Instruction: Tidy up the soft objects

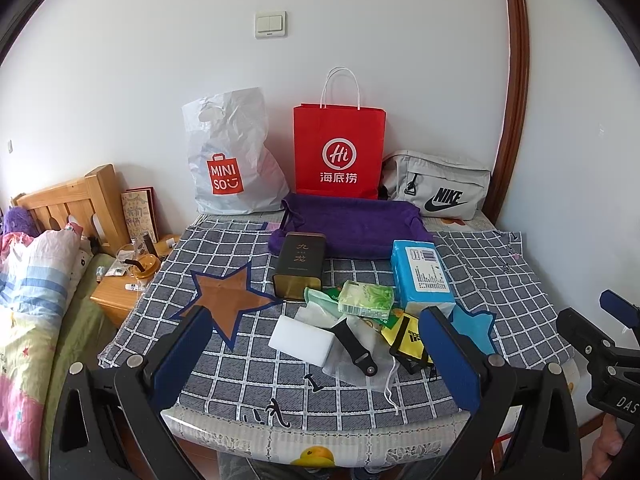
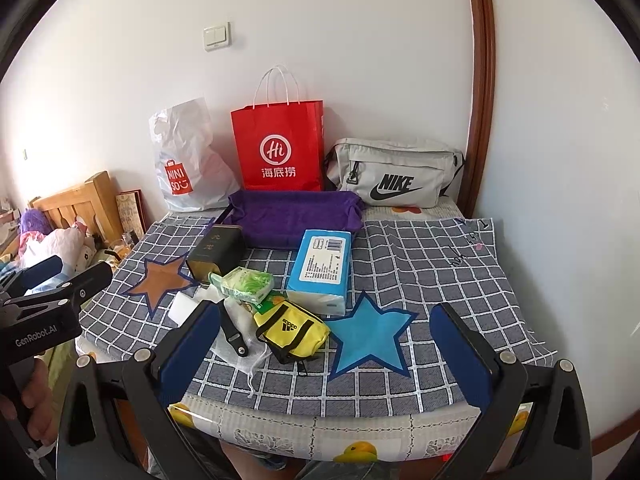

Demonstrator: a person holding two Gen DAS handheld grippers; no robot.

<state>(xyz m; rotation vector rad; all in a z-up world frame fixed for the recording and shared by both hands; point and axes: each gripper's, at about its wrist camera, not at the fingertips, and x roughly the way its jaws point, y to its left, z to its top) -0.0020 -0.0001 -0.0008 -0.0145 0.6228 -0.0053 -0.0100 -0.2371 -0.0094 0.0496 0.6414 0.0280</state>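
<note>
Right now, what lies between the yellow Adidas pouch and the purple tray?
In the right wrist view, the blue tissue pack lies between the yellow pouch and purple tray.

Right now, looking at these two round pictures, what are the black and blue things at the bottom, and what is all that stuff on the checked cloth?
Those are hand-held tongs, one per hand, no robot arm. Each carries a wide-angle camera looking along its blue-padded fingers: one picture is from the left tongs, the other from the right tongs. Both are open and hold nothing.

On the grey checked tablecloth lie a white foam sponge block, a yellow zip pouch, a blue tissue pack, a green tissue packet and a dark metal tea tin. Behind them sits a purple fabric tray, then a white plastic shopping bag, a red paper bag and a grey waist bag against the wall.
</note>
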